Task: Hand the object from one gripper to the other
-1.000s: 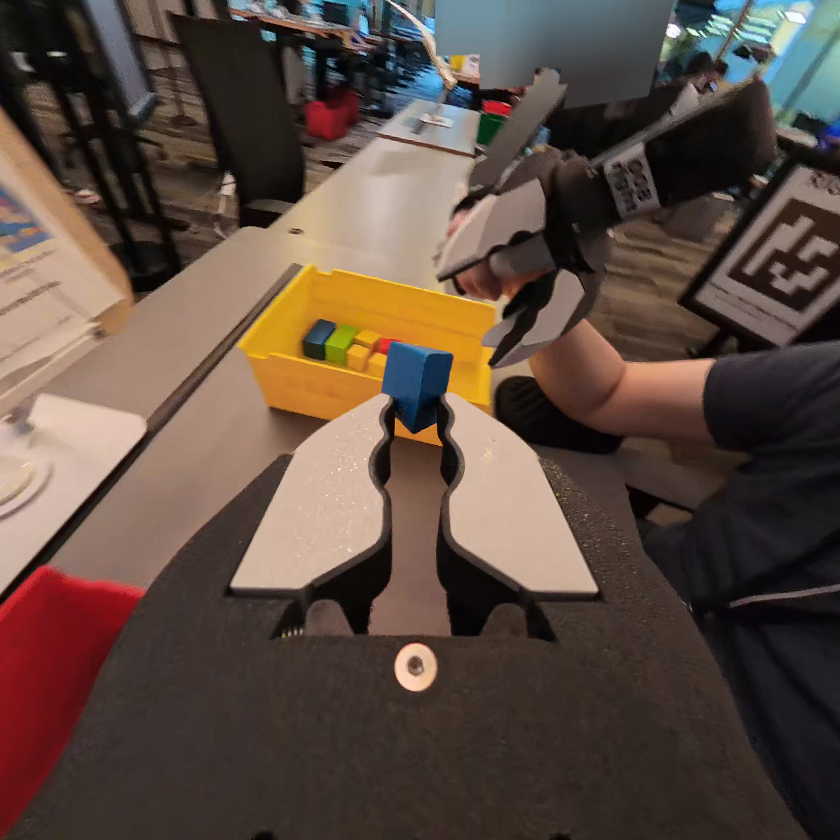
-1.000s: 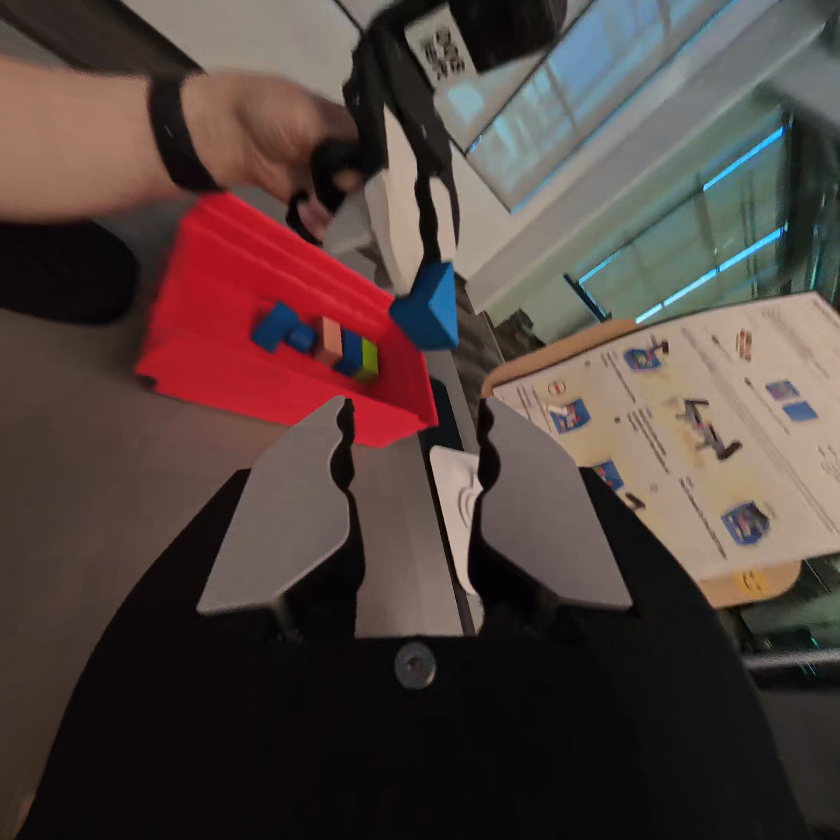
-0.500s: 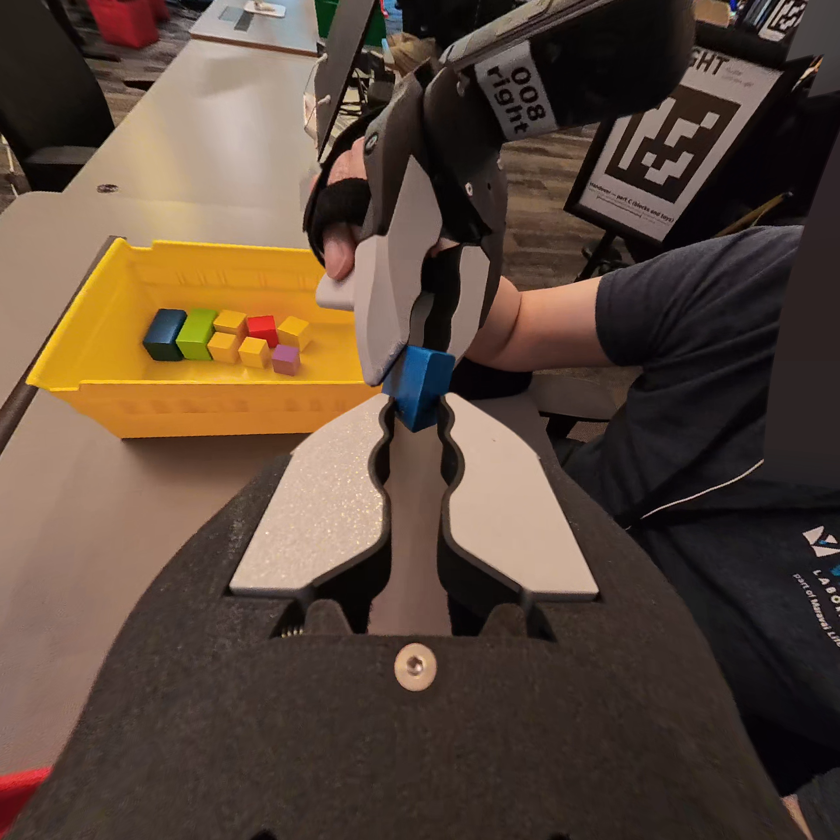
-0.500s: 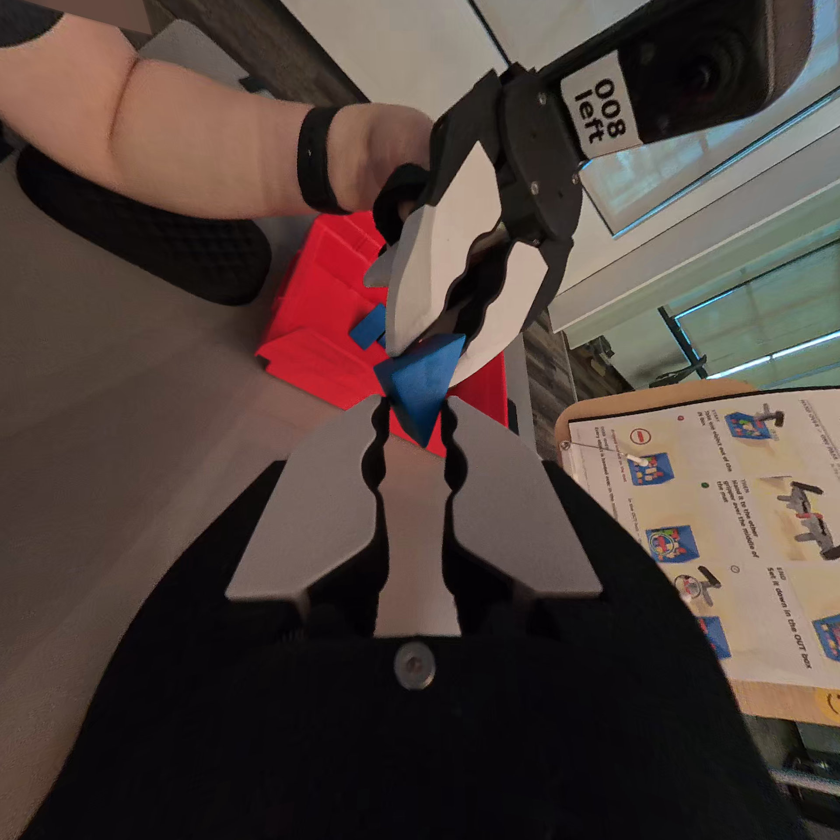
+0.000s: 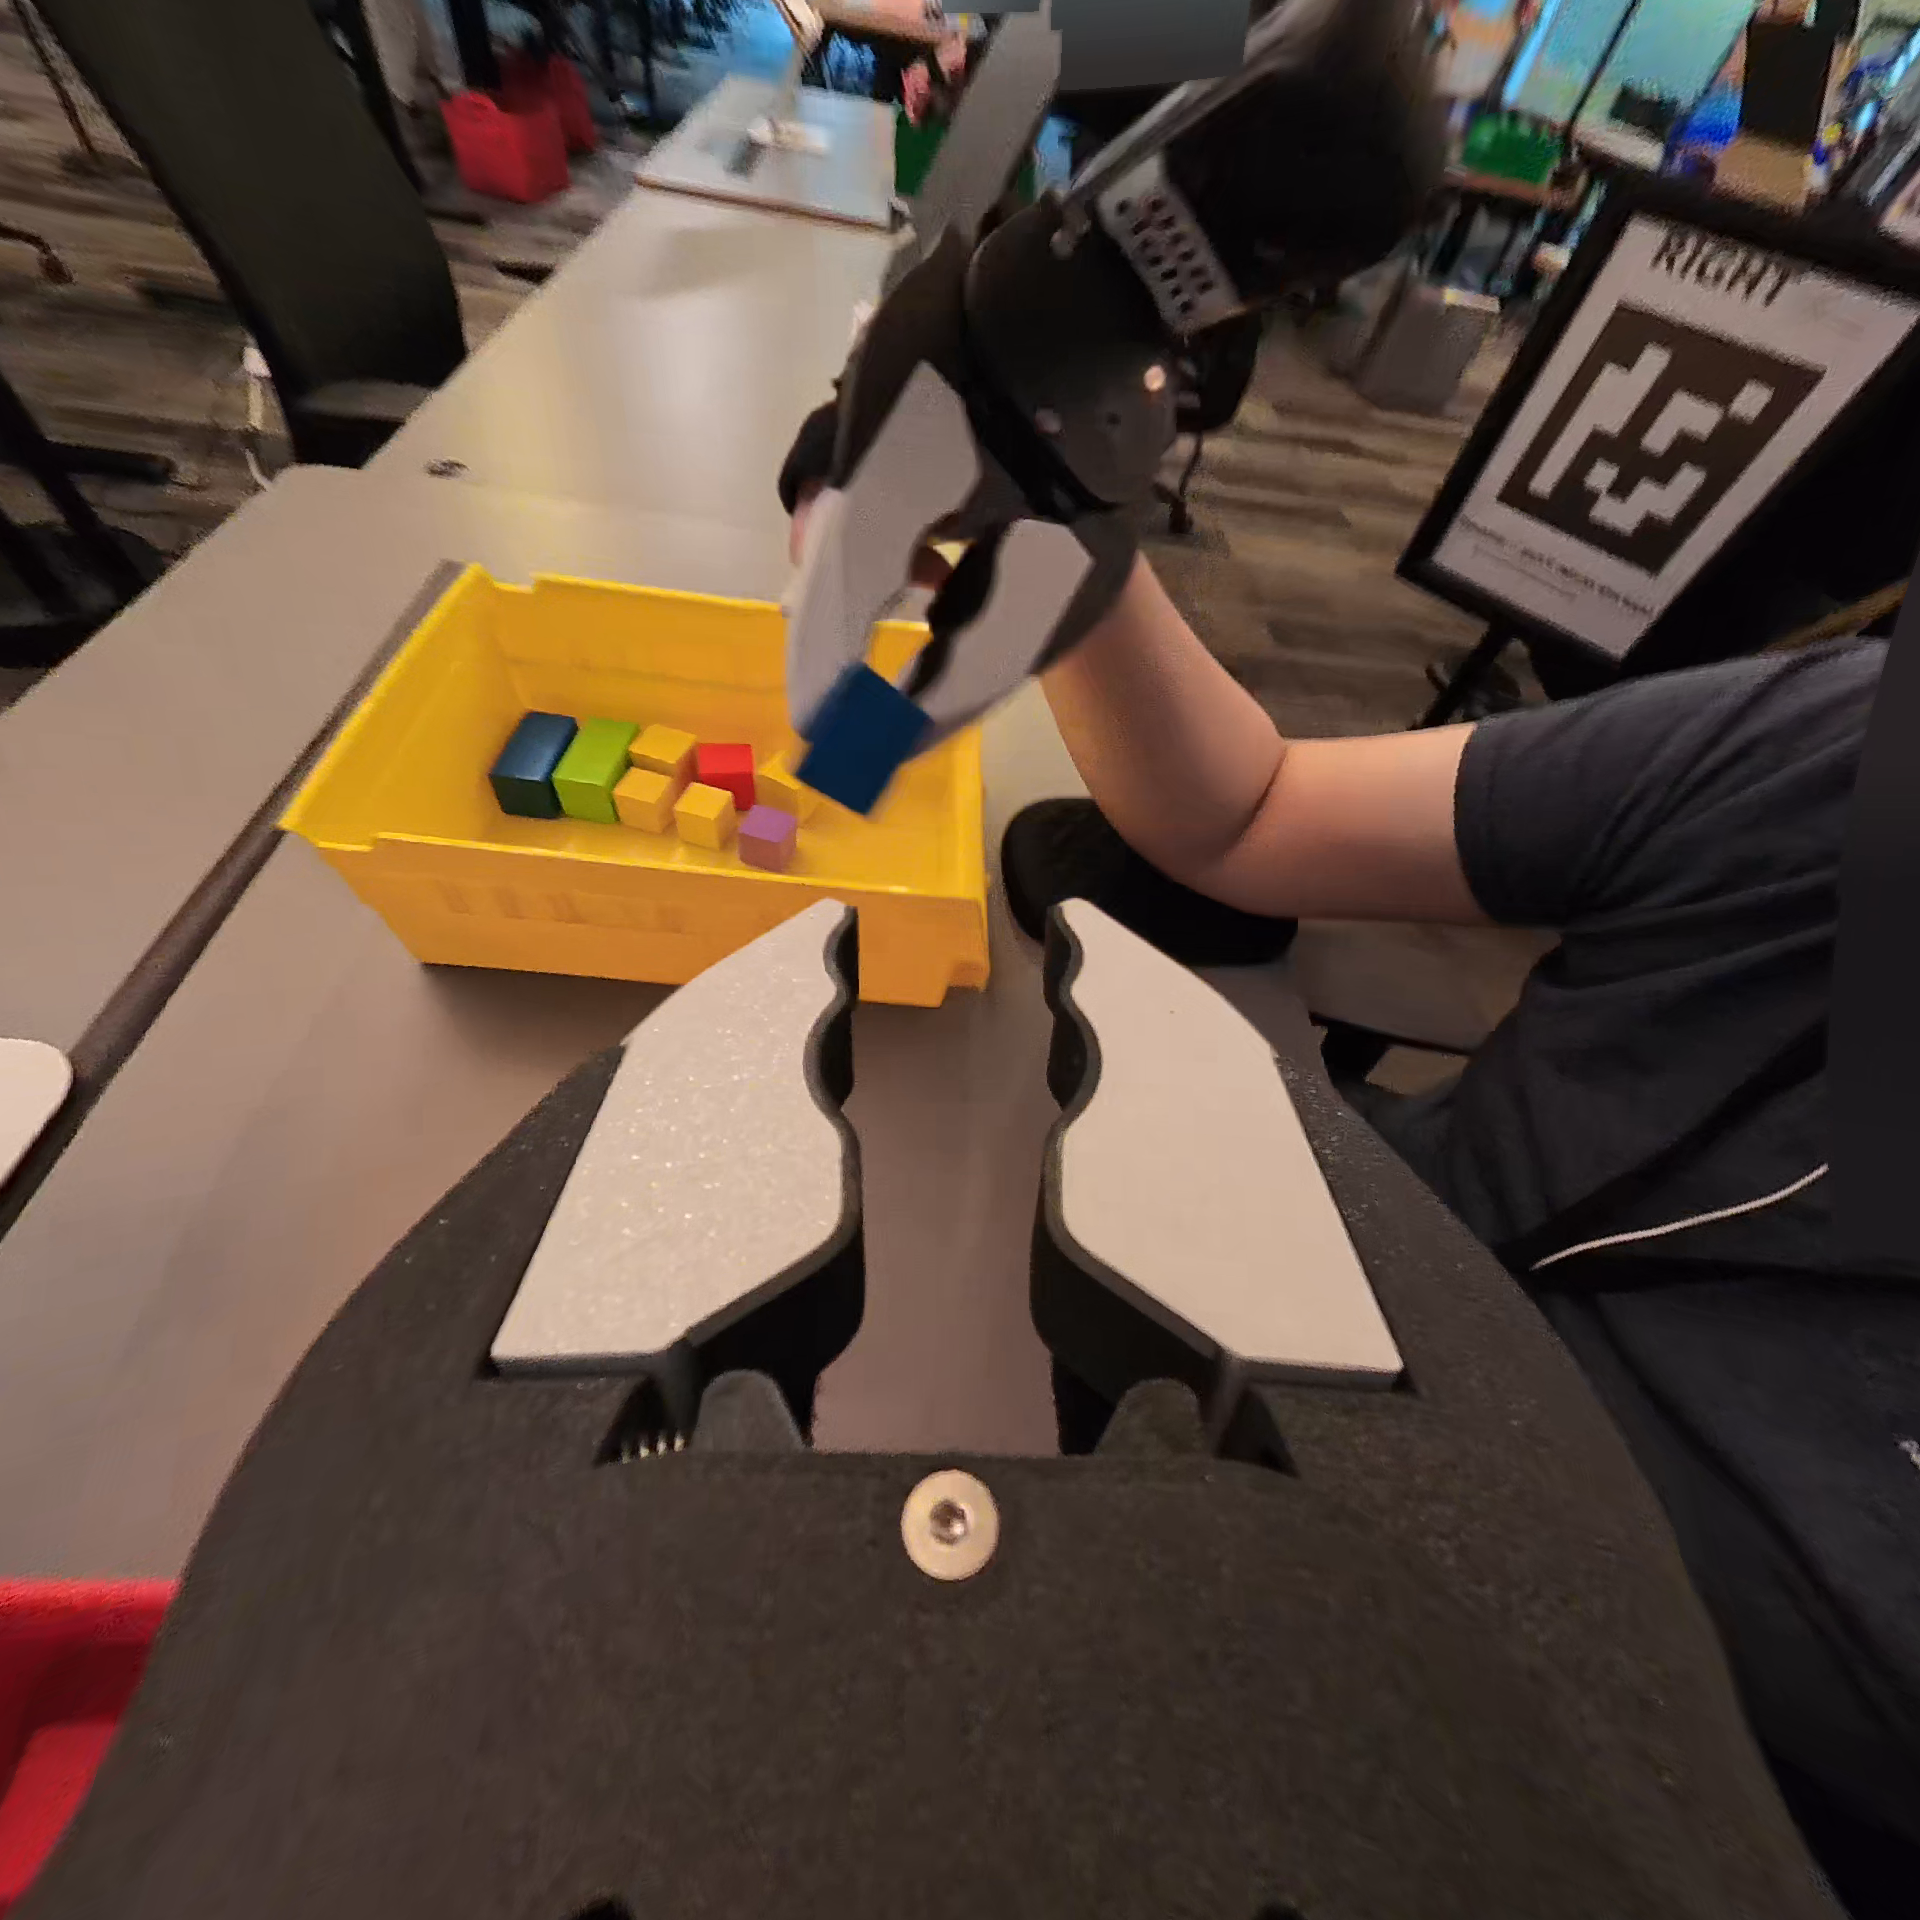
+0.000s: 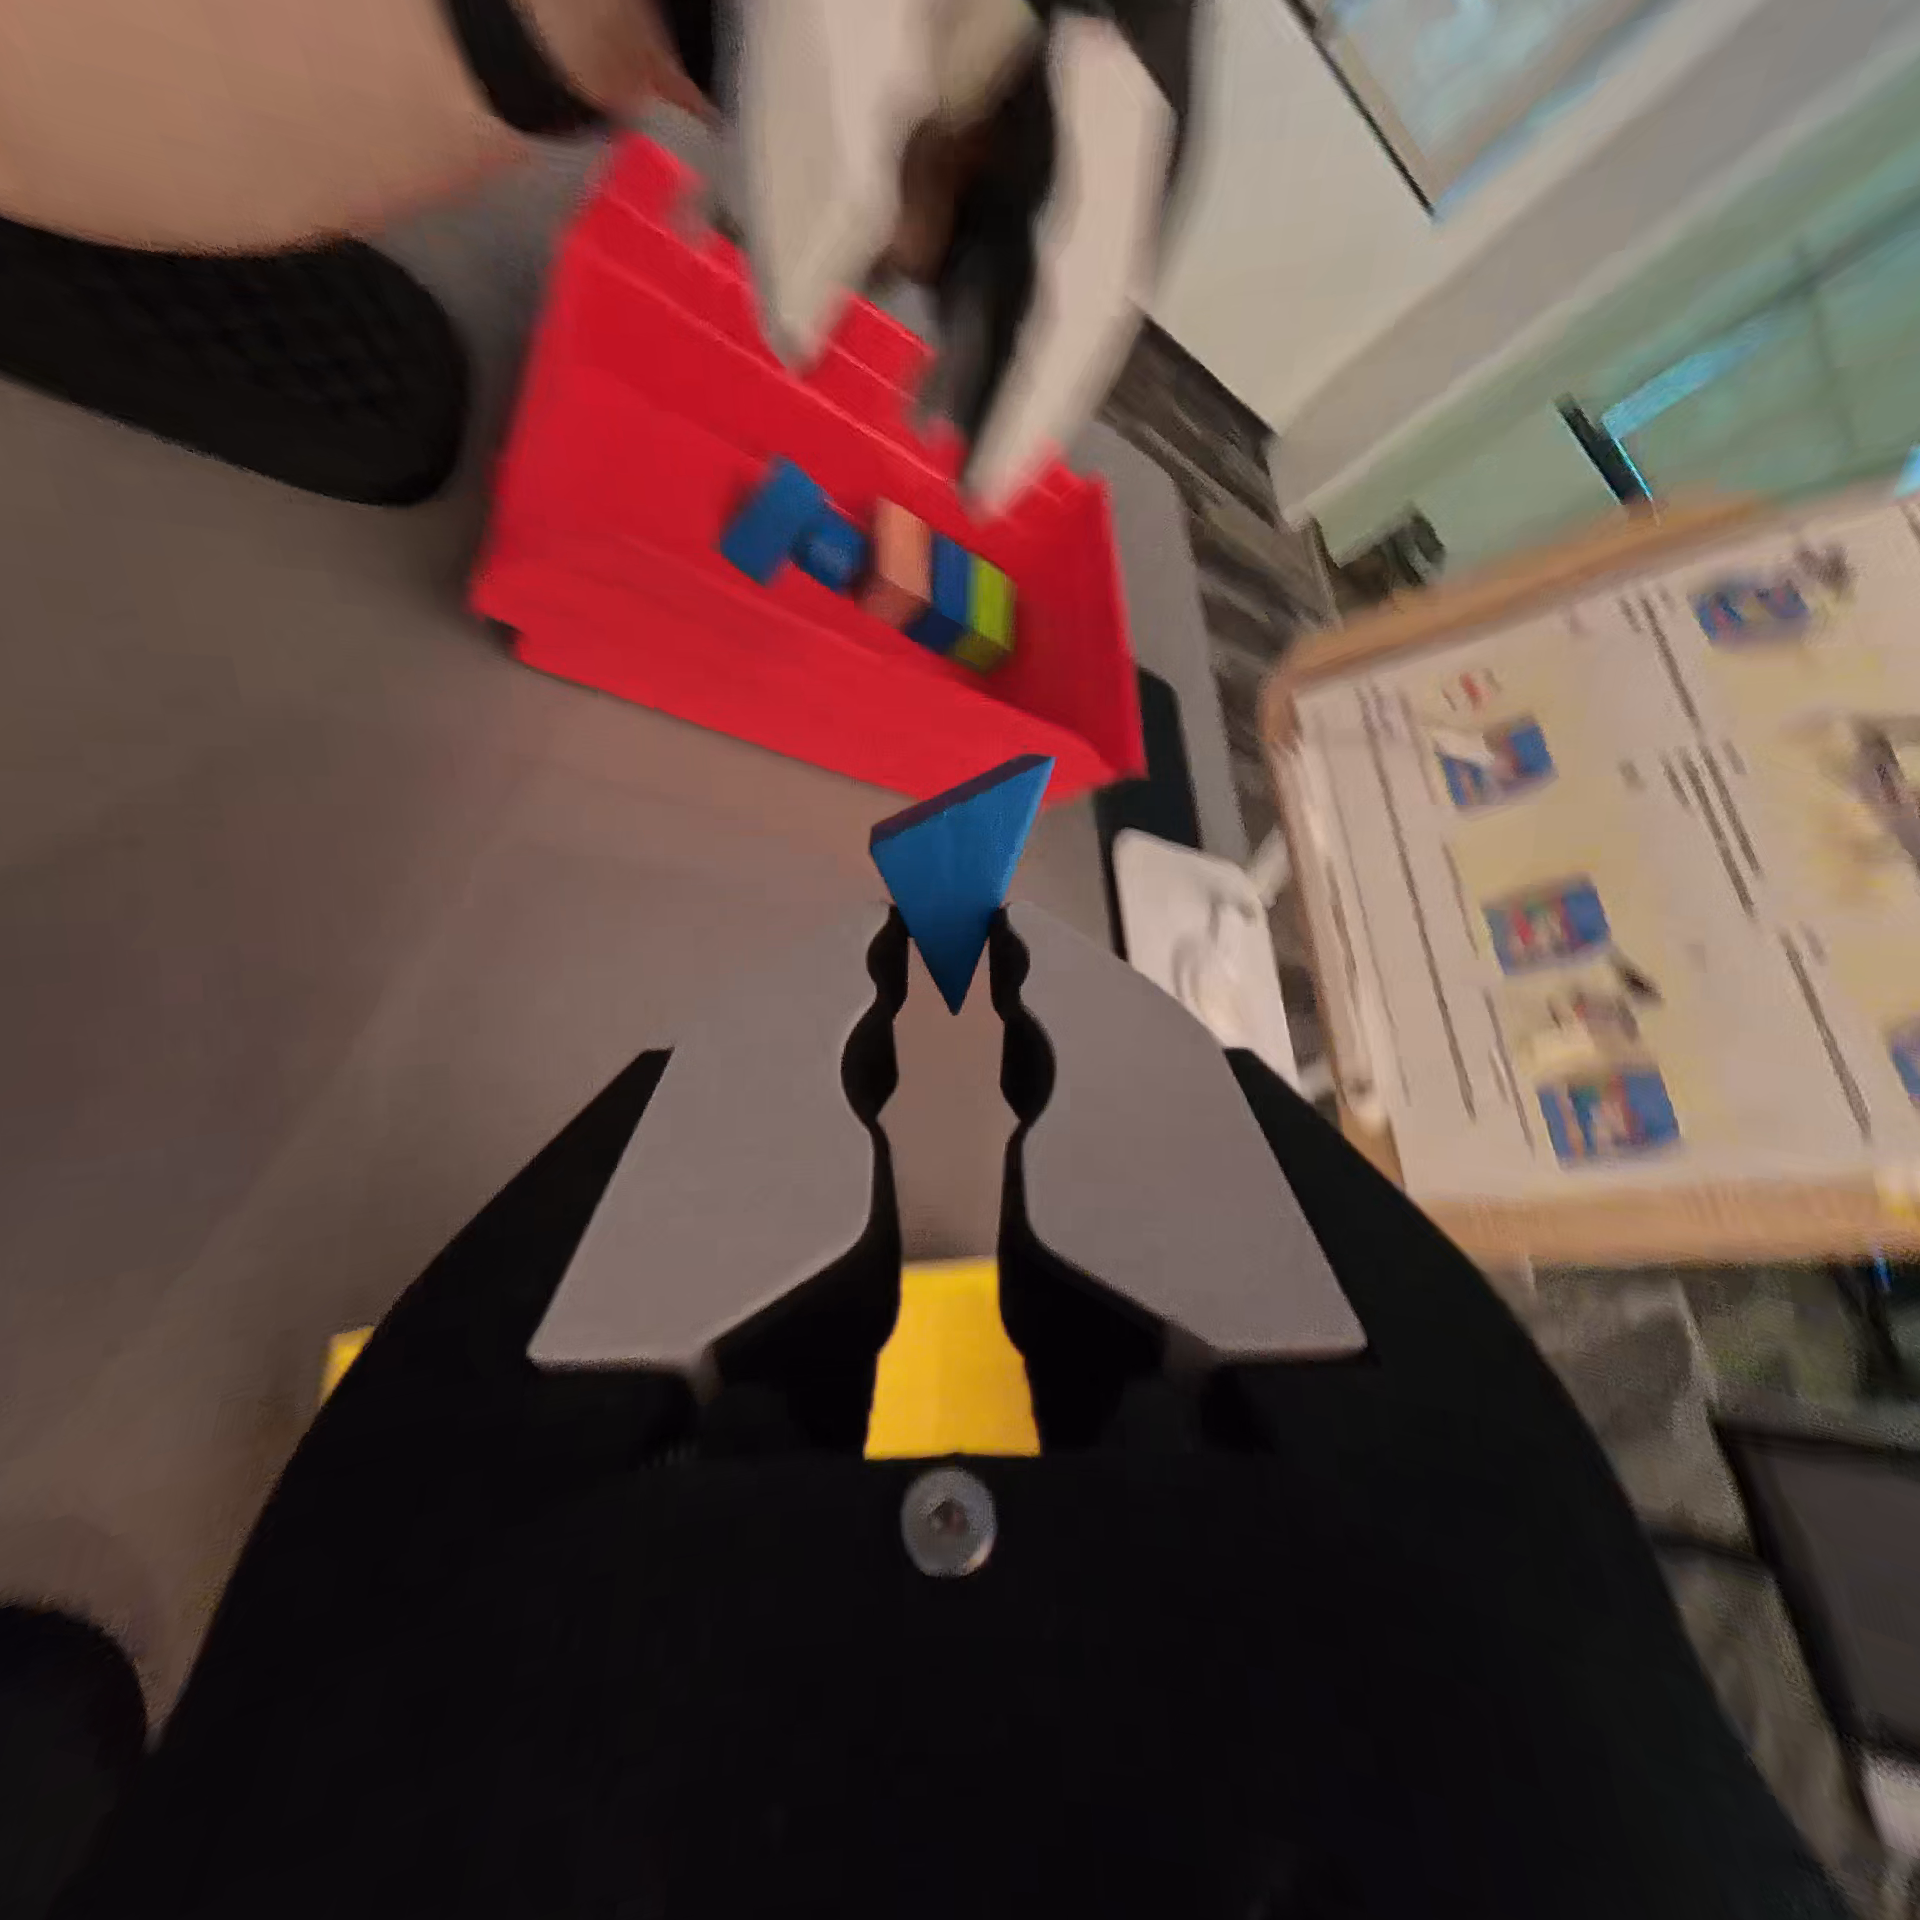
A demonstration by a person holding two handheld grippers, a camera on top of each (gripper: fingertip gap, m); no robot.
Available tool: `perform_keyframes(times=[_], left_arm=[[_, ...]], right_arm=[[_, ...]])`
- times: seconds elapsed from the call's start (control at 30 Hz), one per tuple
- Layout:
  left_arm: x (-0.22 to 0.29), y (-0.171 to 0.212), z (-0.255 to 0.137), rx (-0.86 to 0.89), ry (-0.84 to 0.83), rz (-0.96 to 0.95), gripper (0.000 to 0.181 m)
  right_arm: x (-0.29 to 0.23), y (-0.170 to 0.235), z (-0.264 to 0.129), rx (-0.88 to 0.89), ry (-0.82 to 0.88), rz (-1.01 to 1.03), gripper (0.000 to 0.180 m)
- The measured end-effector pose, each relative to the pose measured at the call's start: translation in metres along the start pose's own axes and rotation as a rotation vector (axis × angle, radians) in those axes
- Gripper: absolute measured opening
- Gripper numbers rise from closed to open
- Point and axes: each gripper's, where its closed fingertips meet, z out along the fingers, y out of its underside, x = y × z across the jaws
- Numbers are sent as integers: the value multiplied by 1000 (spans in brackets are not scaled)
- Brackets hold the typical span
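- The left gripper (image 5: 951,961) stands with its jaws apart and nothing between them, above the grey table (image 5: 312,1143).
- At its 12 o'clock sits a yellow bin (image 5: 665,914) with small coloured cubes (image 5: 644,784) inside.
- Over the bin's 2 o'clock corner the right gripper (image 6: 948,925) is clamped on the blue block (image 5: 862,738).
- Beyond the right gripper's 11 o'clock lies a red bin (image 6: 644,416) holding blocks; an instruction board (image 6: 1621,883) stands at 2 o'clock.

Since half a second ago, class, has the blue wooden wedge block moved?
Yes. The blue wooden wedge block left the left gripper and now hangs over the yellow plastic bin.
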Motion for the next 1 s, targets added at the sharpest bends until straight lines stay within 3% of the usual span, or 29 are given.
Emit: perform_keyframes(times=[0.13, 0.27, 0.37, 0.7, 1.0], left_arm=[[-4, -8, -21, 64, -21, -25, 27], [-5, -4, -22, 33, -34, -15, 27], [-5, 1, -17, -6, -48, -2, 27], [-3, 4, -17, -34, -55, 7, 27], [-2, 6, -15, -54, -56, 14, 27]], right_arm=[[58, 99, -28, -213, 175, 422, 16], [55, 200, -14, -474, 166, 759, 16], [39, 249, 6, -654, 141, 898, 16], [16, 300, 26, -898, 181, 1046, 16], [13, 313, 27, -929, 214, 1100, 16]])
